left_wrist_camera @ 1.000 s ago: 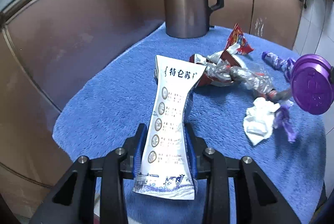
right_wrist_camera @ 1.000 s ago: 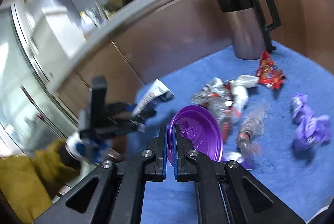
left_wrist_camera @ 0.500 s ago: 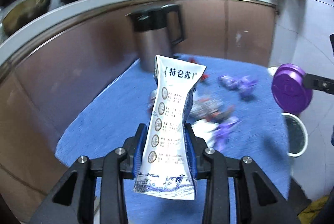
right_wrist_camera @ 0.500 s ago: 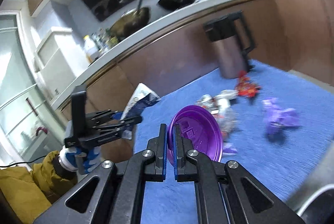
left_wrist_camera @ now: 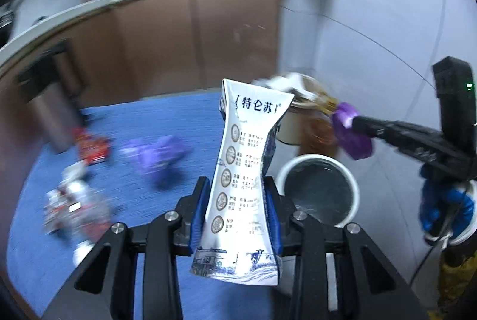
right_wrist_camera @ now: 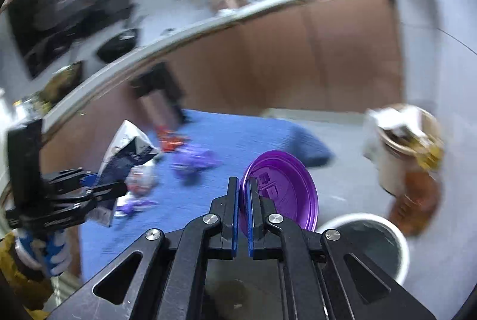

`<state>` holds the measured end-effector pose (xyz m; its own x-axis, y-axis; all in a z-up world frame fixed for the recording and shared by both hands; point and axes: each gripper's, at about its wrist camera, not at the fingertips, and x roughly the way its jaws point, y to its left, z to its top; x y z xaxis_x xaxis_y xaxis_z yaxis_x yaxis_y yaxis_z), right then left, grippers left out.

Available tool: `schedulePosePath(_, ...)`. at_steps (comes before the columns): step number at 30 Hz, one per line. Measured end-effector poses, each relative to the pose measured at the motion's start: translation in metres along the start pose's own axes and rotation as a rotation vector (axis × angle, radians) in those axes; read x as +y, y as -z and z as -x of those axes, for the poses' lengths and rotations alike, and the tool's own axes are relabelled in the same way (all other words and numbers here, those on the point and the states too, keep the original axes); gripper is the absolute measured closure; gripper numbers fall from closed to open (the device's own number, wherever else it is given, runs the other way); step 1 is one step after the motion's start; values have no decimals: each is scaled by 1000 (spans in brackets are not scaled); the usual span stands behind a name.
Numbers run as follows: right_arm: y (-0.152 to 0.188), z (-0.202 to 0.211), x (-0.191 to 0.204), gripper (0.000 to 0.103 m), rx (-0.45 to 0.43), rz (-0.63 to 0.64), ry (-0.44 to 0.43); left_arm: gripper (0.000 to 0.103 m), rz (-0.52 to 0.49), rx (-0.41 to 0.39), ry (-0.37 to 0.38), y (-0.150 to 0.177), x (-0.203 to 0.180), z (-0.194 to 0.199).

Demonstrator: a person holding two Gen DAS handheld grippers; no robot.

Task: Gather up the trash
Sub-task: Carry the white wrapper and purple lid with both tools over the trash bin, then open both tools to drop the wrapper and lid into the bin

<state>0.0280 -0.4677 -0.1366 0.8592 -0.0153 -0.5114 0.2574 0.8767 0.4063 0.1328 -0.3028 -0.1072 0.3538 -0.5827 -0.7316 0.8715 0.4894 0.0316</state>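
Left tongs (left_wrist_camera: 235, 209) clamping milk carton (left_wrist_camera: 243, 185), right tongs (right_wrist_camera: 244, 218) pinching purple lid (right_wrist_camera: 283, 191), white bin (left_wrist_camera: 319, 188) rim just beyond blue mat (left_wrist_camera: 167, 123) edge

milk carton (left_wrist_camera: 244, 185): carried right, off the blue mat (left_wrist_camera: 179, 123), toward the white bin (left_wrist_camera: 319, 191)
purple lid (right_wrist_camera: 280, 191): now beside the bin's rim

The left tool (left_wrist_camera: 238, 211) is pointed steeply downward, its blue pads (left_wrist_camera: 198, 212) pressed against something pinched between them. The right tool (right_wrist_camera: 244, 215) is tilted down and clamped nearly closed. Each tool is carried by a blue-gloved hand (left_wrist_camera: 444, 208).
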Motion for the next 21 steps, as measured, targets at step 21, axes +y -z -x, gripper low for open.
schedulePosePath(21,76,-56,-148,72,154,-266,283,47,46,184,300,-48,-114,-148)
